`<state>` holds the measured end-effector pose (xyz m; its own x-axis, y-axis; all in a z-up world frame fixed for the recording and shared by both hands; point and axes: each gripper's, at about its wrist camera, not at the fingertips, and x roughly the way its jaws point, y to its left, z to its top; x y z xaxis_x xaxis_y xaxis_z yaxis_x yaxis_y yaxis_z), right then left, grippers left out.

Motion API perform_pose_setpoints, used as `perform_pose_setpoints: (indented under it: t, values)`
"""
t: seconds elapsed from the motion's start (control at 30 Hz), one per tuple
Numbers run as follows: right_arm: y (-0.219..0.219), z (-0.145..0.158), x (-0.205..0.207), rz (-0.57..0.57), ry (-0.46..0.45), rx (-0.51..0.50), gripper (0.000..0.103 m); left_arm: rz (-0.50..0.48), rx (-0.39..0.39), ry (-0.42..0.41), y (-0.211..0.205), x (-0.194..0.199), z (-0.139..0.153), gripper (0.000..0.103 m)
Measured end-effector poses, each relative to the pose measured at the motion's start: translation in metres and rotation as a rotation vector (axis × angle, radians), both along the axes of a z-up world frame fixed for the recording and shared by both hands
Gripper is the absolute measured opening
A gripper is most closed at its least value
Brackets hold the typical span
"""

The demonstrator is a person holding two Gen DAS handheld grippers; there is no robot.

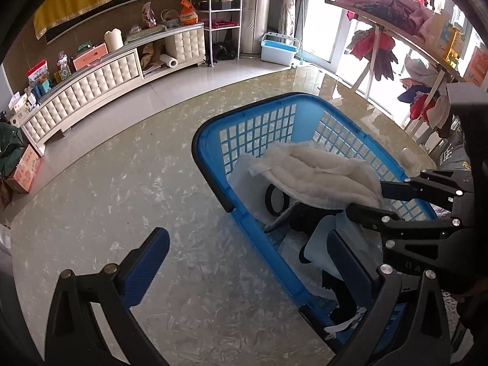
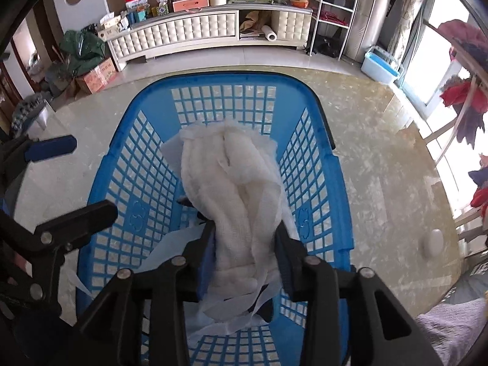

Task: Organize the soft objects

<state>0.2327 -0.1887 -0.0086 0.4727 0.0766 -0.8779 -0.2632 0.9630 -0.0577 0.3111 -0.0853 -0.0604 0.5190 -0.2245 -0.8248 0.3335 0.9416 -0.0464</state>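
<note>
A blue slatted laundry basket (image 1: pixel 213 128) (image 2: pixel 146 91) stands on the pale marbled tabletop (image 1: pixel 122 198). A white gauze cloth (image 1: pixel 320 174) (image 2: pixel 231 177) lies draped inside it over a black ring (image 1: pixel 276 198), dark items and a pale blue piece (image 1: pixel 323 244). My right gripper (image 2: pixel 244 227) (image 1: pixel 366 199) reaches down into the basket. The near end of the gauze sits slack between its parted pads, so it is open. My left gripper (image 1: pixel 245 238) (image 2: pixel 85 177) is wide open and holds nothing. It straddles the basket's left wall, one finger outside and one inside.
A small white object (image 2: pixel 433 242) lies on the table right of the basket. A lilac cloth (image 2: pixel 457 329) sits at the near right corner. A rack hung with clothes (image 1: pixel 381 45) stands by the window on the right. A long white cabinet (image 2: pixel 189 30) lines the far wall.
</note>
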Motion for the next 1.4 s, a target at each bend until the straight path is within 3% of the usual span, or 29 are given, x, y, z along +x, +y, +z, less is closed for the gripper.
perform_pose_setpoints:
  t: [0.3, 0.7, 0.93, 1.23, 1.4]
  values:
    - [0.001, 0.018, -0.022, 0.010, -0.048, 0.004, 0.071, -0.002, 0.004, -0.034, 0.004, -0.014, 0.013, 0.103]
    - [-0.003, 0.066, -0.070, -0.039, -0.196, 0.052, 0.103, 0.028, -0.049, -0.159, 0.025, -0.067, 0.065, 0.103]
    - [0.003, 0.093, -0.094, -0.046, -0.292, 0.096, 0.103, 0.034, -0.047, -0.266, 0.033, -0.108, 0.094, 0.103]
    - [0.020, 0.132, -0.132, -0.006, -0.467, 0.131, 0.103, 0.144, -0.085, -0.417, 0.065, -0.160, 0.137, 0.103]
    - [0.027, 0.142, -0.146, 0.024, -0.514, 0.138, 0.103, 0.162, -0.096, -0.474, 0.080, -0.184, 0.154, 0.103]
